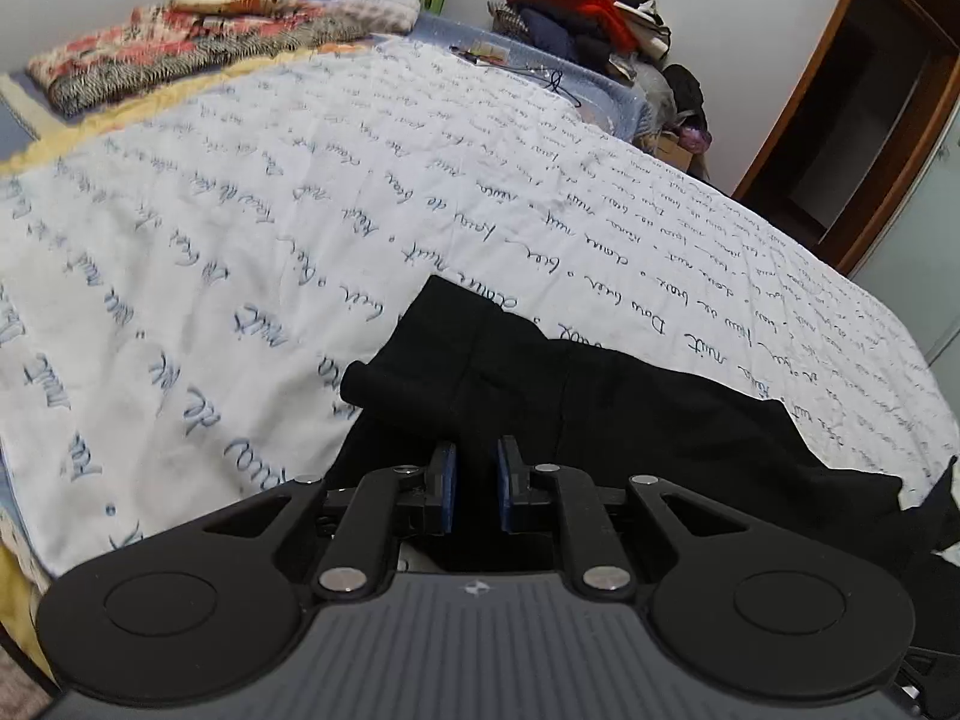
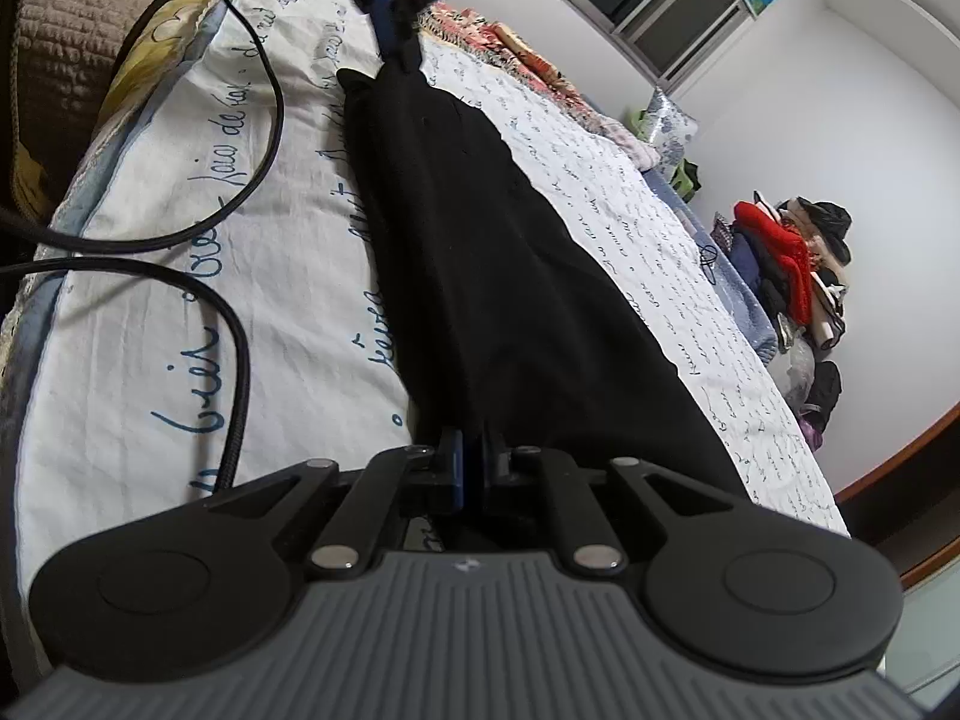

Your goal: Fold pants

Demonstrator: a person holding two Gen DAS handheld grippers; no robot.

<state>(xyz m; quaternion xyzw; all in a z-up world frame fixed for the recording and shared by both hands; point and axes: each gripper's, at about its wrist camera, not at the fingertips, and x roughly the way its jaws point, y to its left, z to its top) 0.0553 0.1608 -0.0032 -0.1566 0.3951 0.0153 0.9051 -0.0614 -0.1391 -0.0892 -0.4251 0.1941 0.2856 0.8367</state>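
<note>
Two ends of the black pants [image 2: 510, 252] are pinched, left gripper [image 1: 477, 468] clamped on one, right gripper [image 2: 474, 456] clamped on the other, so the cloth stretches long and flat across the bed [image 1: 210, 252] for folding.

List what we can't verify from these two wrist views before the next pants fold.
- Left wrist view: the near part of the black pants is hidden behind the left gripper; the right edge cuts the cloth off.
- Right wrist view: the pants end at the right gripper is covered by its body.
- Right wrist view: the left gripper's upper body is cut off by the top edge.
- Both views: black cloth hides layers and seams.
</note>
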